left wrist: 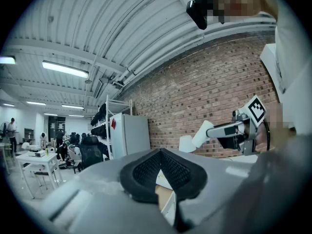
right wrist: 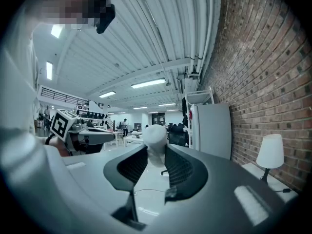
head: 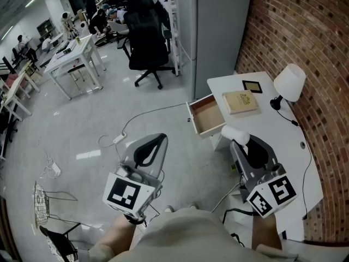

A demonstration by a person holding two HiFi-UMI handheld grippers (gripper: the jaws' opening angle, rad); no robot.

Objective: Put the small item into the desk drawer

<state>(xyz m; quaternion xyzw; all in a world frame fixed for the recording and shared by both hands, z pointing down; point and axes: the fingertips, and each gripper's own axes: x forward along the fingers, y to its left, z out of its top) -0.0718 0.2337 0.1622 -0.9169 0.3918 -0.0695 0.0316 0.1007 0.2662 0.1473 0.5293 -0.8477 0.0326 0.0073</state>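
Pinching white rounded item (right wrist: 155, 133), possibly foam: right tongs (right wrist: 156, 148); left tongs (left wrist: 161, 151) pressed together.

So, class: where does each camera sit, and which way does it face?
Head view: on the person's head, facing down at the desk and its open drawer; left claw, right claw and forearms show.
Left gripper view: rides the shut left claw, facing the brick wall; its own jaws show.
Right gripper view: rides the right claw, shut on the white item, facing the office; own jaws show.
Shared: each gripper view shows the other claw; all show the lamp.
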